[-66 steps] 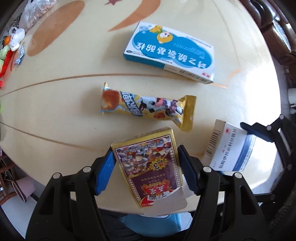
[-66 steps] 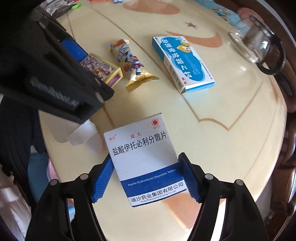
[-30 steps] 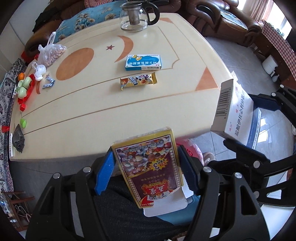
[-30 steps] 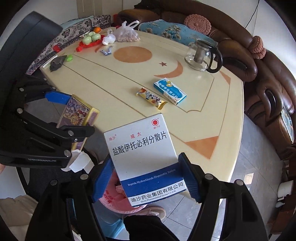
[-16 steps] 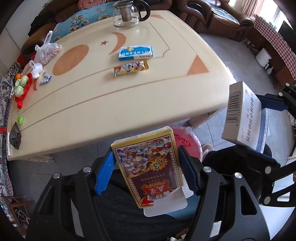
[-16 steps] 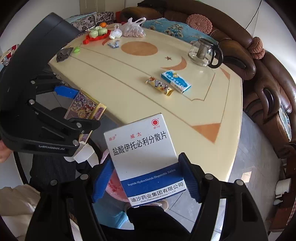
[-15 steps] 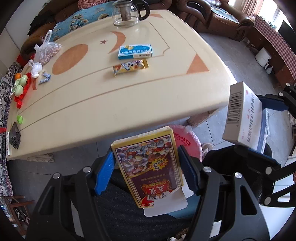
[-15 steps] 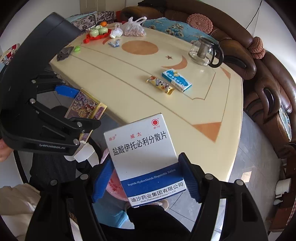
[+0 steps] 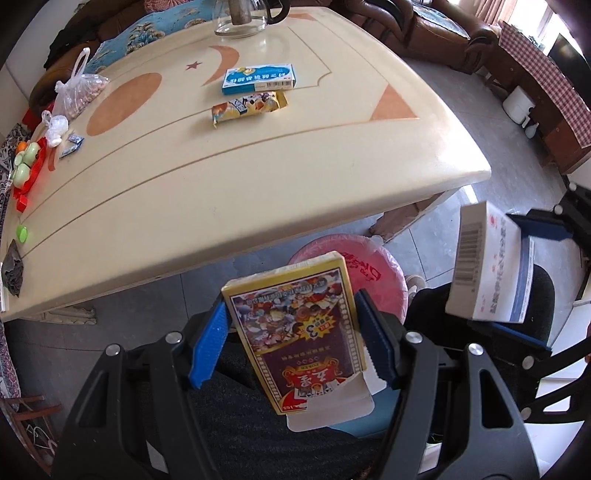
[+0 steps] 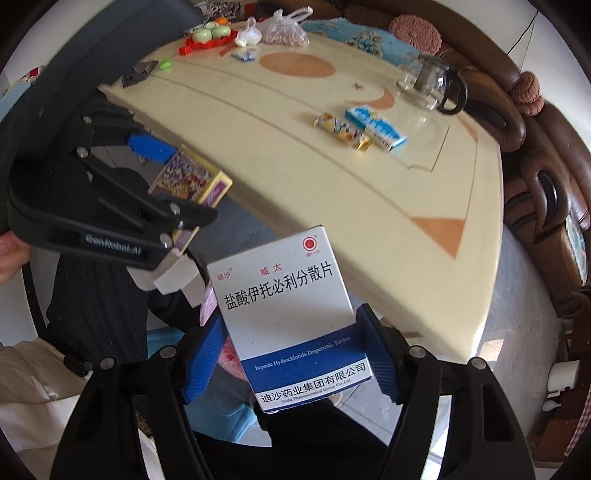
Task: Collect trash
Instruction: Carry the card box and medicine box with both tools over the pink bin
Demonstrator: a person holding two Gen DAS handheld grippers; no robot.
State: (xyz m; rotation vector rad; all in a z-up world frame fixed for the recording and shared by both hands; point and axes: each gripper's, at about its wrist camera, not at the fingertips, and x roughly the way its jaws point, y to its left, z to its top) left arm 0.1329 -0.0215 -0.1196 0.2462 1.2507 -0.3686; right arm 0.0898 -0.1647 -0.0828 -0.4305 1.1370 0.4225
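My left gripper [image 9: 293,345] is shut on a yellow playing-card box [image 9: 295,328], held off the table above a pink-lined trash bin [image 9: 373,266] on the floor. My right gripper [image 10: 291,356] is shut on a white and blue medicine box [image 10: 288,314]; the medicine box also shows in the left wrist view [image 9: 487,262], to the right of the bin. In the right wrist view the bin [image 10: 210,306] is mostly hidden behind the box. A snack wrapper [image 9: 249,107] and a blue medicine box [image 9: 258,78] lie on the cream table [image 9: 258,177].
A glass teapot [image 9: 245,16] stands at the table's far edge. A plastic bag of nuts [image 9: 79,94], small candies [image 9: 72,144], a red tray with green fruit [image 9: 26,162] and a dark scrap [image 9: 13,267] sit on the left. Brown sofas [image 10: 543,173] ring the table.
Both grippers have drawn back from the table with their boxes and lowered toward the pink bin, which now shows more fully below the table edge.
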